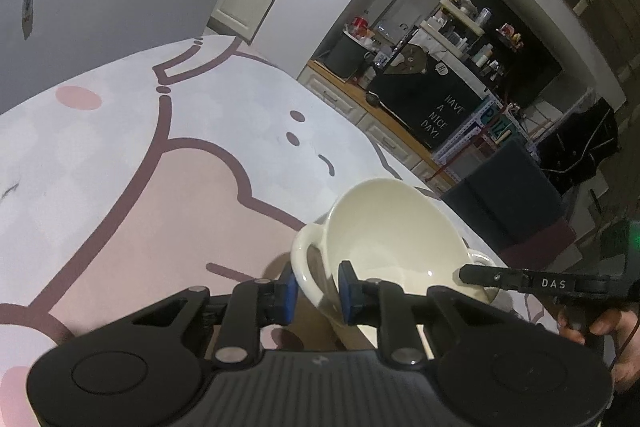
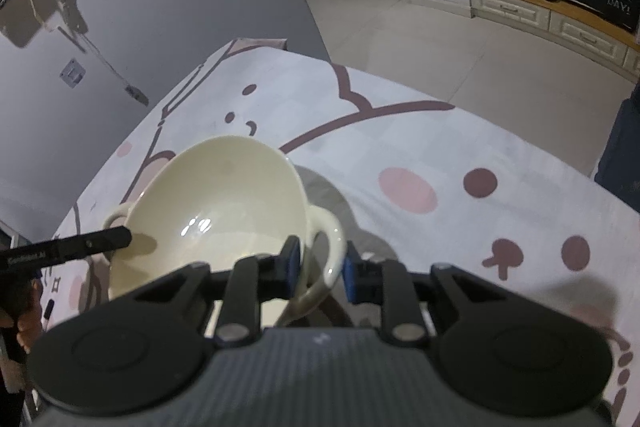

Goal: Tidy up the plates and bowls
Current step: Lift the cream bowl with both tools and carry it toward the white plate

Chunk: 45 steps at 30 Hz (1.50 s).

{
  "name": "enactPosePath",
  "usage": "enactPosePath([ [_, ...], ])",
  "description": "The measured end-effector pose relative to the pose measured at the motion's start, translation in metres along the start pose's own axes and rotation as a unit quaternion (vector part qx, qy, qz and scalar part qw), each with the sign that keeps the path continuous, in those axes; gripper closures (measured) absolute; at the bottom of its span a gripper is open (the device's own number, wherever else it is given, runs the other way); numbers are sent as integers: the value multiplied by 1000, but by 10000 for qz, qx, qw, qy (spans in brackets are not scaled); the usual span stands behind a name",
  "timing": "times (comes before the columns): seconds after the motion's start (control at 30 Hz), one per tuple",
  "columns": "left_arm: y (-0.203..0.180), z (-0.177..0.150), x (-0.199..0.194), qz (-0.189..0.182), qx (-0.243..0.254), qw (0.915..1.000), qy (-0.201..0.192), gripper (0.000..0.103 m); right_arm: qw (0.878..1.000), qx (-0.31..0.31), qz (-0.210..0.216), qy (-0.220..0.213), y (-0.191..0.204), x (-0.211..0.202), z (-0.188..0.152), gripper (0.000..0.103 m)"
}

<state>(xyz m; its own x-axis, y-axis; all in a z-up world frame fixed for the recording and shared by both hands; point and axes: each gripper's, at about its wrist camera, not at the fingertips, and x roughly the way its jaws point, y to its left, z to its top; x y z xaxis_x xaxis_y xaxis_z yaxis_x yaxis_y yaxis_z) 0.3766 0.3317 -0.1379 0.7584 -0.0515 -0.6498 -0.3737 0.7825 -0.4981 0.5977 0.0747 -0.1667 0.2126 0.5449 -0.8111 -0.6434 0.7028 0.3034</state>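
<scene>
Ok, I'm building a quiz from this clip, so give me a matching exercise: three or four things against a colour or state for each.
Things:
1. bowl
2. left gripper
3. gripper pads
4. tablecloth

Descriptions:
A. blue
B. cream, with two handles
C. white with pink and brown cartoon shapes
D. closed on the bowl's wall beside one handle

Pairs: 1-B, 2-D, 3-A, 4-C
</scene>
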Motion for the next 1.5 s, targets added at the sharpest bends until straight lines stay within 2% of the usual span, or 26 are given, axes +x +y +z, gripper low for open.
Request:
enactPosePath([
  [0.4, -4, 1, -7, 105, 116, 9999, -24, 80, 9998, 140, -130, -58, 7, -1, -6, 77],
  [0.67, -9, 4, -23, 24, 131, 9999, -104, 81, 9995, 263, -86, -166, 12, -12, -9, 77],
  [1.1, -31, 5, -72, -178, 321, 9991, -218, 81, 9985, 328, -89, -419, 29, -58, -17, 77],
  [1.5, -50, -3, -132, -290, 590, 9976, -204, 81, 9974, 414, -137, -575, 58, -106, -42, 77],
])
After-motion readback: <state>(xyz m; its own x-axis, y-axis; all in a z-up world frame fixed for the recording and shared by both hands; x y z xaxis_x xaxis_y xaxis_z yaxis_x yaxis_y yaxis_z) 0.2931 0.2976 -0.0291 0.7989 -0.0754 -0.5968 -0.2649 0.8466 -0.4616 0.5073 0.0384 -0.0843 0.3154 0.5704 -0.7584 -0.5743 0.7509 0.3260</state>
